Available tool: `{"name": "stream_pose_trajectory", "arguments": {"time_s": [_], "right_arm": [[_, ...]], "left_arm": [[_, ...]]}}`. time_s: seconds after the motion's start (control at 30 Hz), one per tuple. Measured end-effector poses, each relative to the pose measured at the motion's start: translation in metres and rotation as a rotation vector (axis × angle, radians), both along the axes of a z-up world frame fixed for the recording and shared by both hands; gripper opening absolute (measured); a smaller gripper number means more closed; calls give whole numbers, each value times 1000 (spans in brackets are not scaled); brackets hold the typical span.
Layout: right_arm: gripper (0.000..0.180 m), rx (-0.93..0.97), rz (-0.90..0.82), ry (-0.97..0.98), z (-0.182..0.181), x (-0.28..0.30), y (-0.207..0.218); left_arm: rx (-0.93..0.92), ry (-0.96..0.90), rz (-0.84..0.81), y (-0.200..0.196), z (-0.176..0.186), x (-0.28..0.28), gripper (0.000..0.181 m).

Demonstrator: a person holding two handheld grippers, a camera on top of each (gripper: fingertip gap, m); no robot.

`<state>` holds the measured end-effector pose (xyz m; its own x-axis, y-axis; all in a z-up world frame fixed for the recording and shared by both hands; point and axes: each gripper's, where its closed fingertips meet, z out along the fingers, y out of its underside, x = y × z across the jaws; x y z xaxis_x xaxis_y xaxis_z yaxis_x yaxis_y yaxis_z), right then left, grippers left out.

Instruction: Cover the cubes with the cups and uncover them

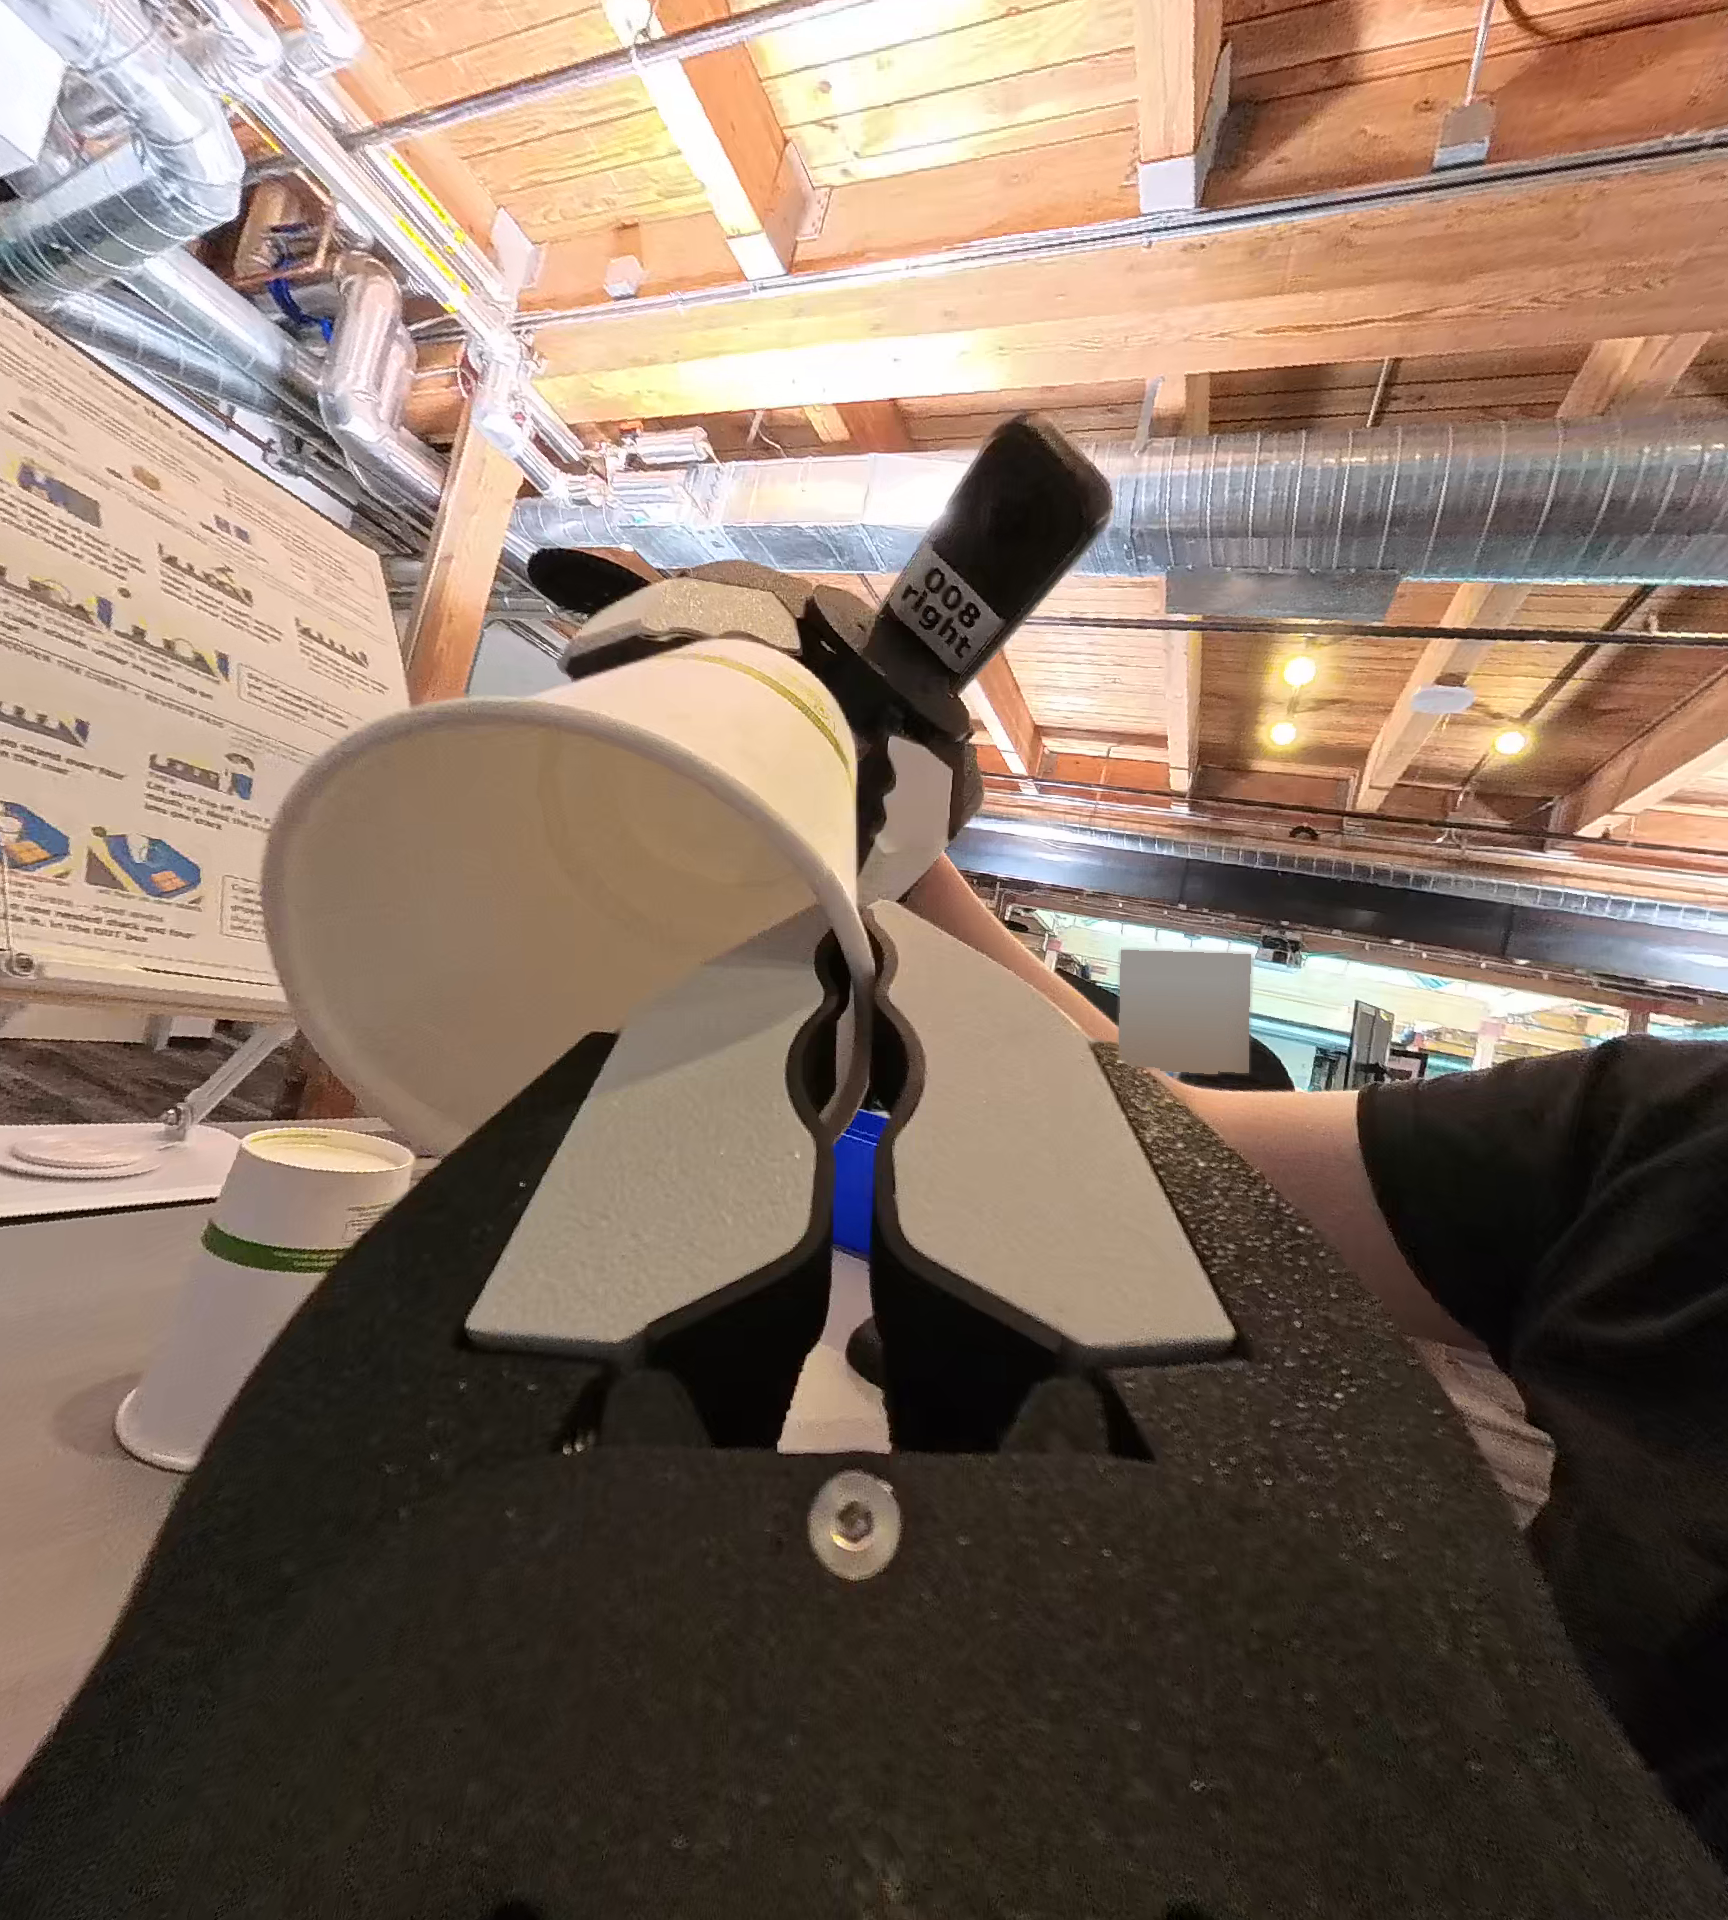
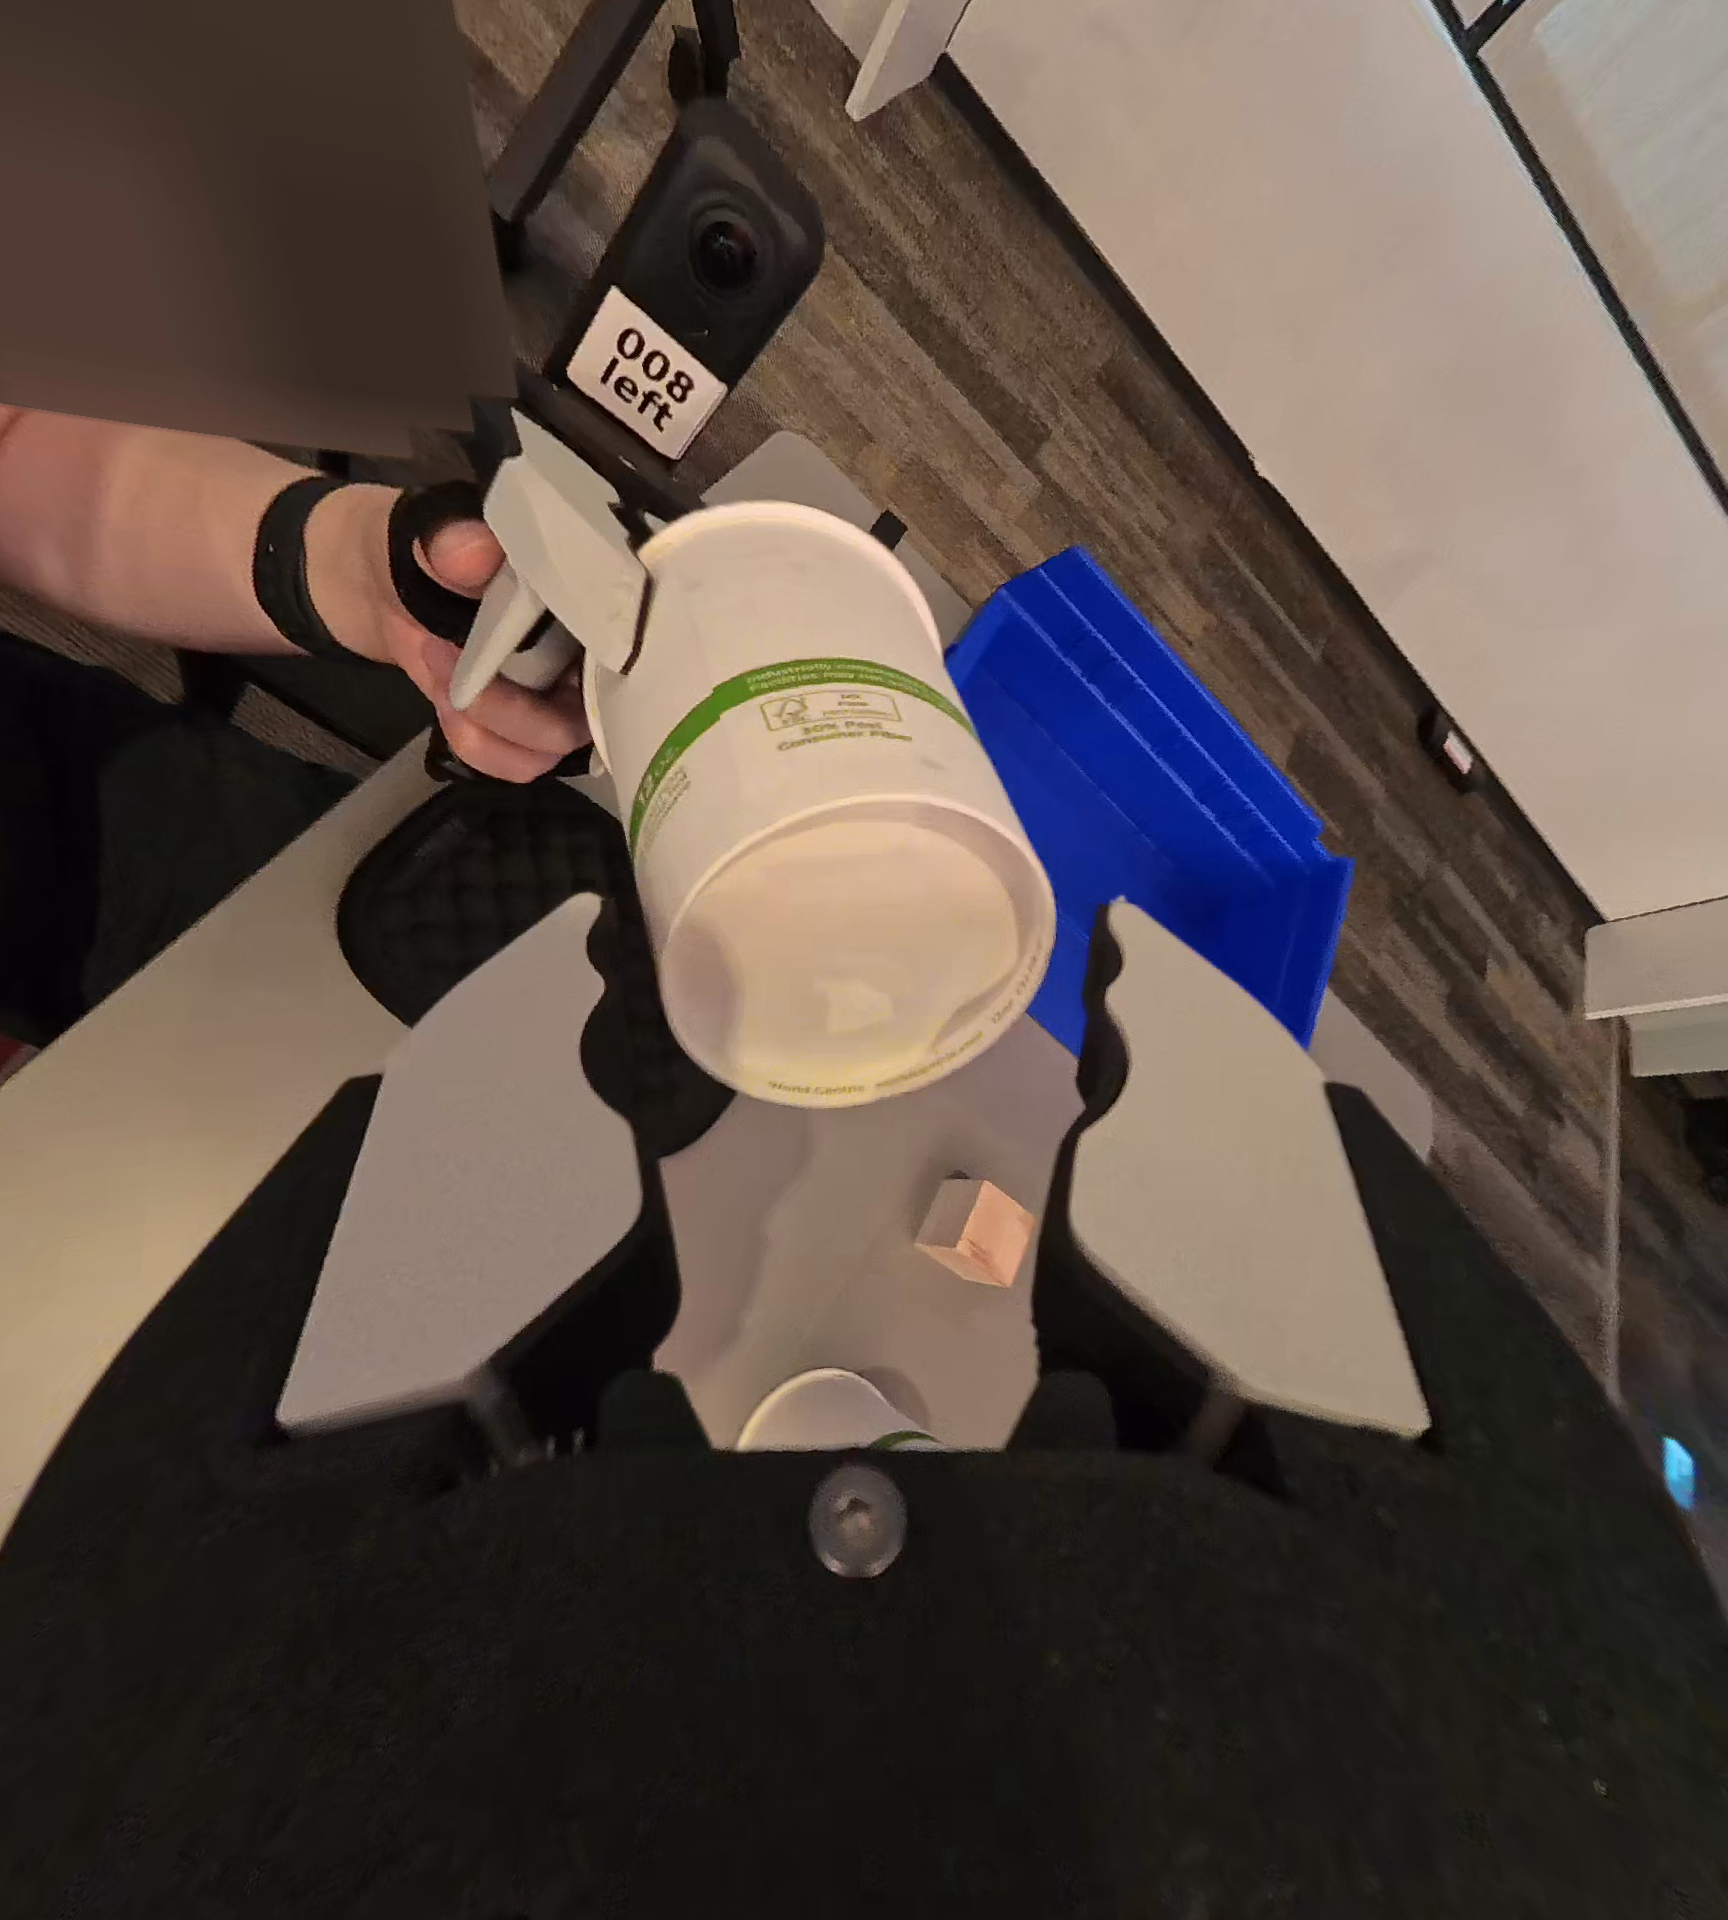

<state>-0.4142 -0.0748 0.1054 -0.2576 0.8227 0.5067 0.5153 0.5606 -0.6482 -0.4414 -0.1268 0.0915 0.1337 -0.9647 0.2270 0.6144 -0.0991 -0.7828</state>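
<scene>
In the left wrist view, a poster (image 1: 127, 665) on a stand was seen at the far left, and below it an upturned second cup (image 1: 257, 1278) with a green band stood on the pale table (image 1: 18, 1475). Right of it, a white paper cup (image 1: 569, 883) was held in the air, tilted with its open mouth toward the lower left. Its rim was pinched between the fingers (image 1: 995, 1122) of the left gripper (image 1: 855, 997), whose jaws were clamped together on the cup wall. Above the cup's base, the right gripper (image 1: 725, 623) was visible, with a black camera housing (image 1: 1005, 540) carrying a label, and a forearm and dark sleeve (image 1: 1566, 1299) were seen at the right. A small part of a blue bin (image 1: 855, 1174) showed between the left fingers. In the right wrist view, a hand (image 2: 465, 665) gripping the left gripper (image 2: 621, 623) was seen at the left, its jaws closed on the rim of the cup (image 2: 808, 810), whose base faced the camera. The right gripper (image 2: 844, 997) had its jaws set well apart, holding nothing, with the cup's base between the fingertips and, as far as could be told, untouched. Lower down, between its fingers, a wooden cube (image 2: 974, 1231) lay uncovered on the table (image 2: 112, 1143), and the top of the second cup (image 2: 829, 1413) was seen below it. The bin (image 2: 1151, 769) stood at the right, beyond the cube.
</scene>
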Motion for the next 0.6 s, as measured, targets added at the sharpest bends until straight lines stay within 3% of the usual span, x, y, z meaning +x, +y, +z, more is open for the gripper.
{"name": "stream_pose_trajectory", "arguments": {"time_s": [0.43,0.6], "right_arm": [[77,-20,38,-41,-10,-3,-13],[77,21,-15,-63,-7,2,-3]], "left_arm": [[18,19,-15,-6,-3,5,1],[-3,47,92,1,-10,-12,19]]}}
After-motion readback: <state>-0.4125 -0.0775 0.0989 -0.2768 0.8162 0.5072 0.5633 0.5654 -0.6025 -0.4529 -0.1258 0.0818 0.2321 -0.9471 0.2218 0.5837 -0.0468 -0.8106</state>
